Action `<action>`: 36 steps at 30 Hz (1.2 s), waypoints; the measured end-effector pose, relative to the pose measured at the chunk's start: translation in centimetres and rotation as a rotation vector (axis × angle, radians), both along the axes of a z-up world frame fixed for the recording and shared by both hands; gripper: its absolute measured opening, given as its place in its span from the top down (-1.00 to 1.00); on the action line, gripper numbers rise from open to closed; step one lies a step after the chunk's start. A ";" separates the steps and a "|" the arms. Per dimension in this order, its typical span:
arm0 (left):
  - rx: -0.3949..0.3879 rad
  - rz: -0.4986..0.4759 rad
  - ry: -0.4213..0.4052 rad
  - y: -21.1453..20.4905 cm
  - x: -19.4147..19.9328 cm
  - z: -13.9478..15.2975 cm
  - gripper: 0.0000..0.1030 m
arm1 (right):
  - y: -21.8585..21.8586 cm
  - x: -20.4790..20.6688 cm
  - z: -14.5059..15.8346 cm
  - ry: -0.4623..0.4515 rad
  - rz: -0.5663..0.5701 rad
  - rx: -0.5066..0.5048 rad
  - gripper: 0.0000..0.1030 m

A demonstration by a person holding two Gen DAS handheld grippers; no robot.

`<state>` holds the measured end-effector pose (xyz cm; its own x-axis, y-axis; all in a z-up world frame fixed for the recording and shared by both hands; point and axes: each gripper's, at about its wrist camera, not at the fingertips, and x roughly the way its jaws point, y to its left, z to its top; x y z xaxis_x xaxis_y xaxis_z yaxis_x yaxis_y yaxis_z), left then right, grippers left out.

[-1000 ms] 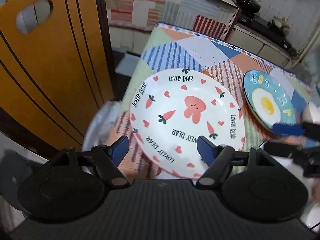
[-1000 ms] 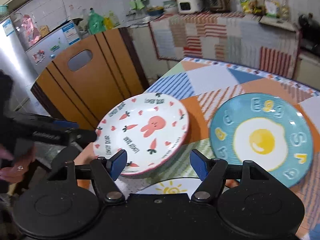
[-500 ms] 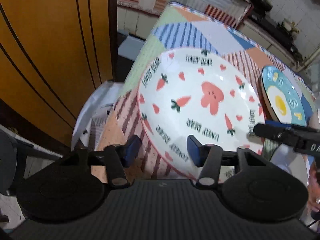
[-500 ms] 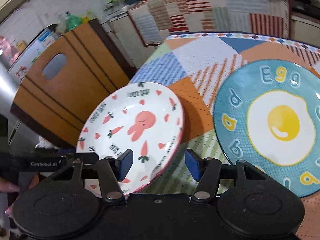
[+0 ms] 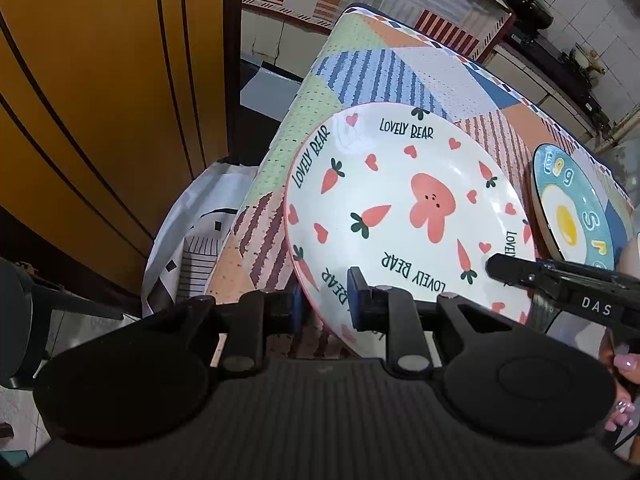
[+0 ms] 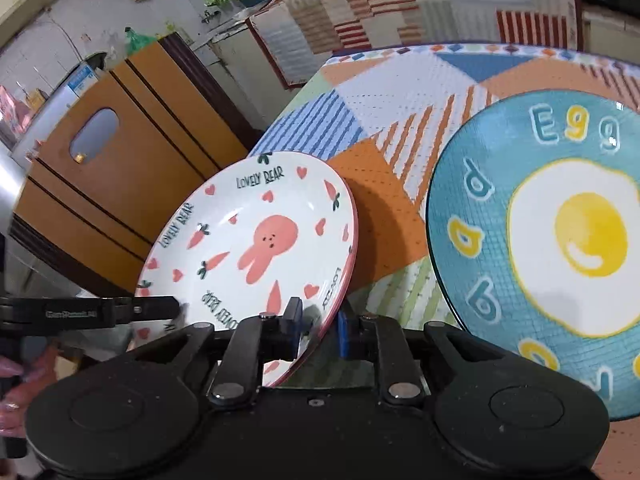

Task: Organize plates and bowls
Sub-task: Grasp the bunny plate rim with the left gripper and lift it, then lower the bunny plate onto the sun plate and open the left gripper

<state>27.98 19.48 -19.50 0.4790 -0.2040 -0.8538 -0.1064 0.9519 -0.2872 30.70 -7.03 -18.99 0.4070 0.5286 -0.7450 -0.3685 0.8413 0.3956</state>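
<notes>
Left gripper (image 5: 325,300): its two blue pads are closed on the near rim of the rabbit plate, one pad under the rim and one pad on the upper face, beside the words "LOVELY BEAR".
Right gripper (image 6: 318,332): it also pinches the rabbit plate, on another part of the rim; in the right wrist view the pink edge passes between the two blue pads, and these stand close on both sides of it.
Rabbit plate (image 5: 404,216): white with a pink rim, a pink rabbit in the middle, carrots and hearts around. It is at the near left corner of the table and it is tilted. In the right wrist view its near edge looks raised from the cloth, and a shadow lies on the cloth beside it.
Egg plate (image 6: 560,248): blue-green, with a fried egg picture and the letters "Egg". It lies flat on the table, to the right of the rabbit plate, near it but not touching.
Table (image 5: 400,64): covered with a patchwork cloth of striped and dotted patches.
Wooden board (image 5: 100,100): orange-brown with dark lines and a handle hole; it stands at the left of the table.
Person's hand (image 5: 620,392): with painted nails, at the right edge of the left wrist view, at the handle of the right gripper.
</notes>
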 end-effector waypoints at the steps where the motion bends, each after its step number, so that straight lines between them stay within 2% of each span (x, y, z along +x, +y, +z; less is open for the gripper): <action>1: 0.006 -0.010 -0.007 0.0 -0.1 0.0 0.60 | 0.0 0.0 0.1 0.004 0.010 -0.004 0.58; 6: -0.009 -0.035 -0.007 -0.3 -0.4 0.7 0.59 | -0.6 -0.8 1.5 0.006 0.058 -0.019 0.59; 11: 0.003 -0.065 -0.021 -1.8 -1.5 2.8 0.58 | -1.9 -1.8 3.4 0.009 0.053 -0.019 0.59; 19: 0.011 -0.144 -0.013 -4.6 -5.0 7.5 0.56 | -4.7 -5.9 8.1 -0.005 0.065 -0.051 0.57; 24: -0.002 -0.178 -0.007 -6.3 -7.2 9.2 0.55 | -6.4 -9.2 10.1 -0.025 0.046 -0.061 0.57; 30: 0.002 -0.231 -0.019 -9.2 -9.6 10.3 0.53 | -9.2 -12.6 11.2 -0.037 0.009 -0.052 0.56; 36: -0.012 -0.266 0.017 -11.8 -11.5 9.8 0.53 | -11.7 -15.5 10.9 -0.022 -0.032 -0.057 0.56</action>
<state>16.47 7.65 -9.71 0.3929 -0.3310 -0.8579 0.1427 0.9436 -0.2987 15.19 -18.69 -8.07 0.4393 0.4718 -0.7645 -0.3491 0.8738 0.3386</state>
